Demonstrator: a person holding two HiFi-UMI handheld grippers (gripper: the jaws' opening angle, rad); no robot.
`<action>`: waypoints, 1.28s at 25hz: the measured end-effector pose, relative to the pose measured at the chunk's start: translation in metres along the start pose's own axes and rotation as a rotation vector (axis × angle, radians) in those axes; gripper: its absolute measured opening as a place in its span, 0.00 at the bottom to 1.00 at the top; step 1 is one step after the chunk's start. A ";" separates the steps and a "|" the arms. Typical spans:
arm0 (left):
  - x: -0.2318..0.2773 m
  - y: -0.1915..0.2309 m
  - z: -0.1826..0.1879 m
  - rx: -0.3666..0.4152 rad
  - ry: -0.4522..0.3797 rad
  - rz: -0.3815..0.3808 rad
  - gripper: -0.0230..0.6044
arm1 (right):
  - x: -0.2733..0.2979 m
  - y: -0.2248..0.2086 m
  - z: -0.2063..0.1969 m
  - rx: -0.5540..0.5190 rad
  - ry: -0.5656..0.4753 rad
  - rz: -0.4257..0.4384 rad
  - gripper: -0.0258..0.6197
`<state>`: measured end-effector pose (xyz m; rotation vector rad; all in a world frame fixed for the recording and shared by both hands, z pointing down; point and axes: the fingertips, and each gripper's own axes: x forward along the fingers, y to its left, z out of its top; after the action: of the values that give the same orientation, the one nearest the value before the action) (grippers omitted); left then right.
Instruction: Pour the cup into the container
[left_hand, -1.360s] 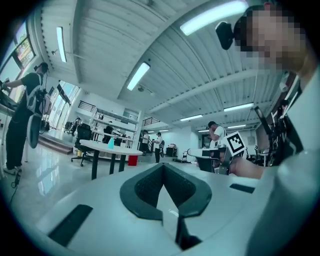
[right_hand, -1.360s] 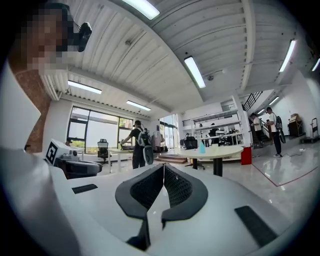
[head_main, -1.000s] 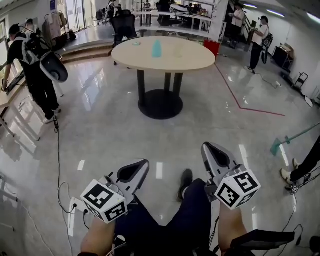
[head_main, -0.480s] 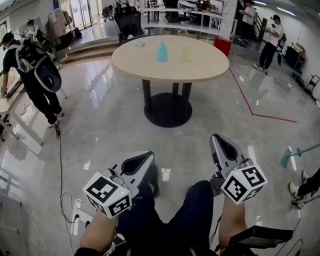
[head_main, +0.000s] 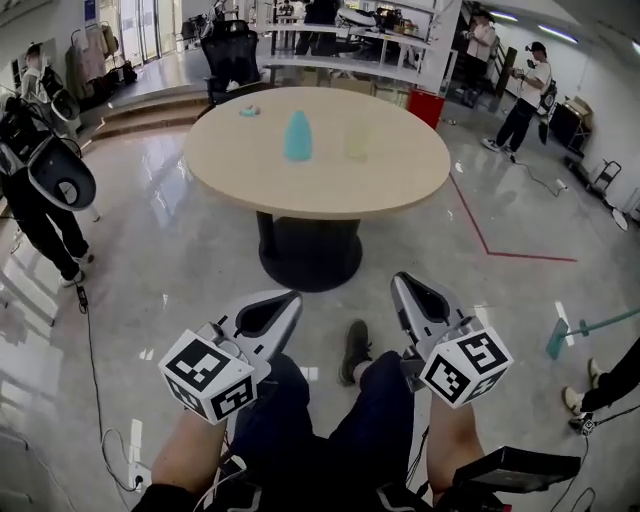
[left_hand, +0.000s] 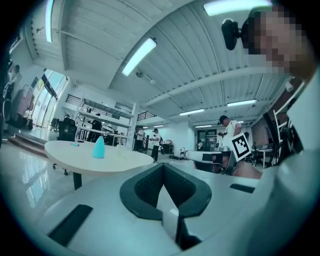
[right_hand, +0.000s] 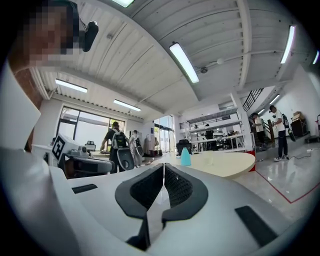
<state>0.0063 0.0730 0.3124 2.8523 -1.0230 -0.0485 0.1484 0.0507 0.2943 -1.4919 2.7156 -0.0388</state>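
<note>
The teal container (head_main: 297, 136) stands upright on the round tan table (head_main: 400, 185), long axis vertical, narrower end up. The pale translucent cup (head_main: 356, 140) stands upright near its right side (close, not touching). The left gripper (head_main: 289, 298) and right gripper (head_main: 399, 280) point level toward the table, well short of it, each clenched on nothing. The glossy grey floor (head_main: 180, 260) carries a red line (head_main: 480, 235).
</note>
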 end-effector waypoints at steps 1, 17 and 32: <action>0.013 0.011 0.001 -0.001 -0.004 -0.007 0.04 | 0.013 -0.010 -0.001 -0.003 -0.001 -0.004 0.05; 0.166 0.174 0.034 0.026 -0.007 -0.126 0.04 | 0.216 -0.149 -0.001 0.017 0.029 -0.058 0.05; 0.288 0.230 0.035 0.031 0.101 -0.407 0.04 | 0.346 -0.261 -0.033 0.056 0.157 -0.058 0.56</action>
<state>0.0810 -0.2896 0.3064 3.0046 -0.4178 0.0767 0.1811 -0.3815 0.3299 -1.6173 2.7626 -0.2415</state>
